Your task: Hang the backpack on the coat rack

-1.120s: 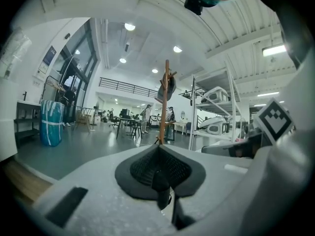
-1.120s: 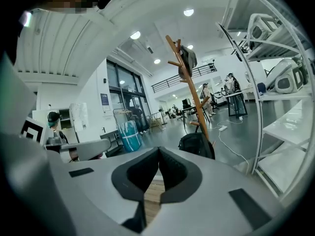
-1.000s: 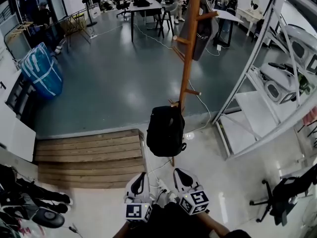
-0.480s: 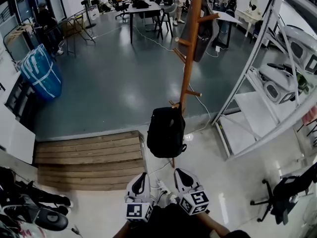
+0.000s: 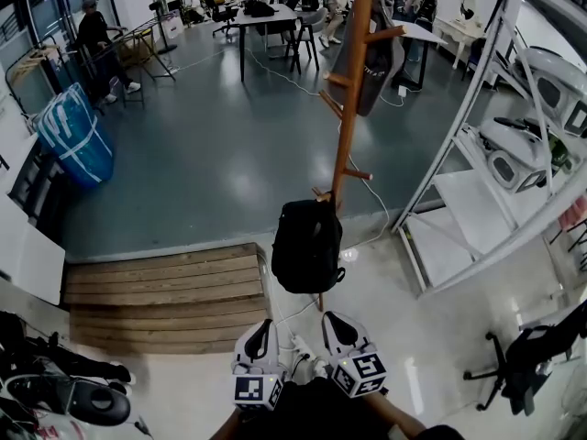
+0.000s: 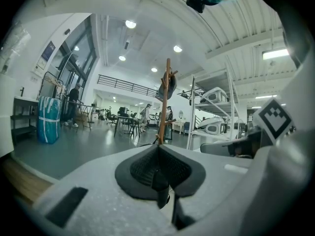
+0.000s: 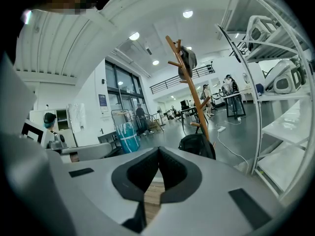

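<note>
Backpack (image 5: 308, 245) hung low on the coat rack (image 5: 348, 108); both grippers closed and empty.
Well left of the coat rack: blue striped bag (image 5: 78, 136). Wooden platform (image 5: 165, 291) just left of the rack's foot. Left gripper (image 5: 264, 326) near the foot, jaws together, nothing between them. Black backpack hangs from a low peg, against the pole. Right gripper (image 5: 332, 321) beside the left one, jaws together, also empty. White shelving unit (image 5: 486, 154) right of the rack.
</note>
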The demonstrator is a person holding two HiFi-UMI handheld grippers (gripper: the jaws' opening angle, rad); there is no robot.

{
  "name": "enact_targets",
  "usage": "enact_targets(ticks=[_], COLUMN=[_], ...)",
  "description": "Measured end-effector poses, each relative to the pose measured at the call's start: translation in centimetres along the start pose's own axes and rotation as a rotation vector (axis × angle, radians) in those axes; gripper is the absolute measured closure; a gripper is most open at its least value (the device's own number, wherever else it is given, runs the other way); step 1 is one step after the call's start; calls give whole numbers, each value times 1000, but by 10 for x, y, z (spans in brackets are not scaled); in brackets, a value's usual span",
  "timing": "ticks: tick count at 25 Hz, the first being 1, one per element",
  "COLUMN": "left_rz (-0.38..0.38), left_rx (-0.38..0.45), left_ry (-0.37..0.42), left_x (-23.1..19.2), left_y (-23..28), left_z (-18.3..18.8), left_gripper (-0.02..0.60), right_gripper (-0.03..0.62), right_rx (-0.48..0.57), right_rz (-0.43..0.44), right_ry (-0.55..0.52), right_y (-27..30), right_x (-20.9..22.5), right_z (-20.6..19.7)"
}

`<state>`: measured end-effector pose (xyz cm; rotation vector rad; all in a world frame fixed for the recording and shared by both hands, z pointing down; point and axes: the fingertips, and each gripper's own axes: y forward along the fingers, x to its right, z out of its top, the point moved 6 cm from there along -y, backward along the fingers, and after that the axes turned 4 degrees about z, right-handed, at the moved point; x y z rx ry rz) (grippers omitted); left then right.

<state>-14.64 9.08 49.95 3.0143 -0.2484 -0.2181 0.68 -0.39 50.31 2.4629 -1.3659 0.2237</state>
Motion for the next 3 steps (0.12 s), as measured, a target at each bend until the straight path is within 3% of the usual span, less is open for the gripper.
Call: enact_targets(ticks=[3], left_rz=[1], left_rx=[-3], left_ry=[-1], left_x=[1], left_y=[1], left_z=[-1], left_gripper=[563], right_gripper=[582], right_rx=[-1], right_rz=[2], right_ry=[0], right_y=[0], right_x=[2], right_z=[0])
